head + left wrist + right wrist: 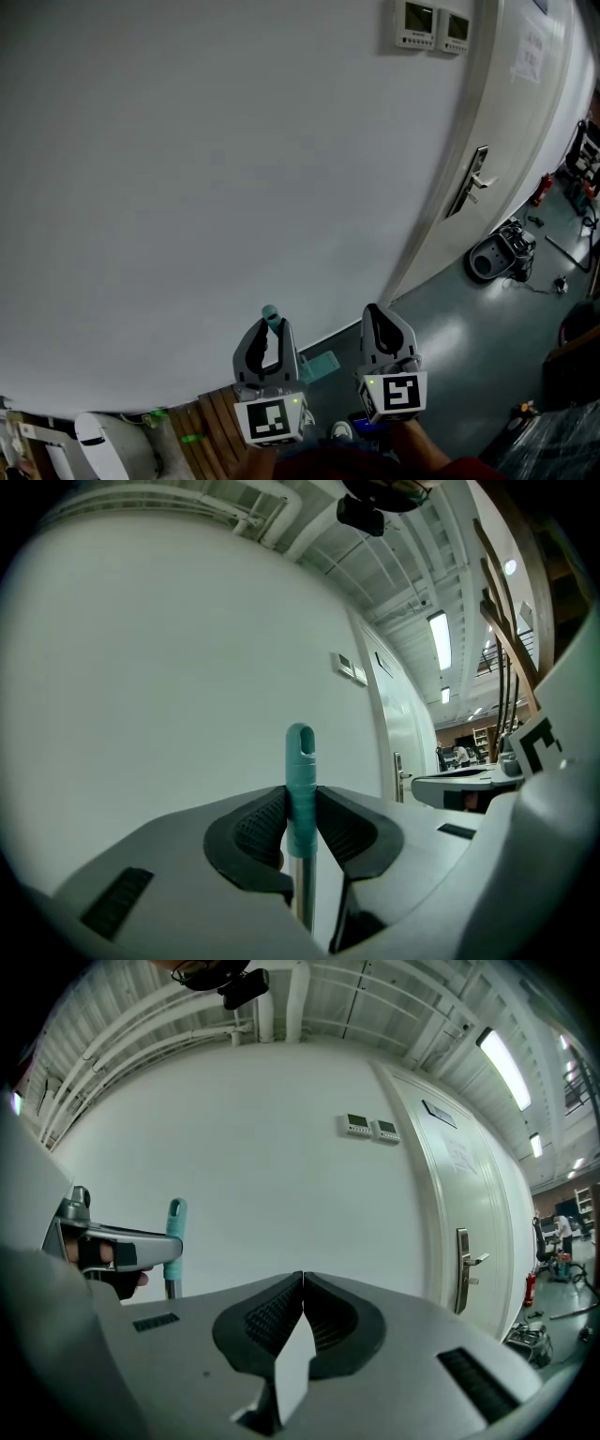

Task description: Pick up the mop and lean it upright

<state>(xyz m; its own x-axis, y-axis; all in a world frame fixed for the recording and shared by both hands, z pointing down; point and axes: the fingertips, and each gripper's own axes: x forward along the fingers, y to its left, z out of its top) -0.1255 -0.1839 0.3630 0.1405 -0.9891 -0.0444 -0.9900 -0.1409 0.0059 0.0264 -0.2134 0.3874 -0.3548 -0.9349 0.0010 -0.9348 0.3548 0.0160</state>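
Observation:
The mop's handle stands upright close to the white wall, its teal grip end poking up between the pads of my left gripper, which is shut on it. In the head view the teal tip shows just above my left gripper, and a teal mop head lies on the floor below. My right gripper hangs beside it to the right, shut with nothing between its jaws. From the right gripper view, the mop handle appears at the left, held in the left gripper.
A white wall fills the view ahead, with two control panels high up. A white door with a lever handle is to the right. A dark round device sits on the grey floor by the door. Wooden slats lie at lower left.

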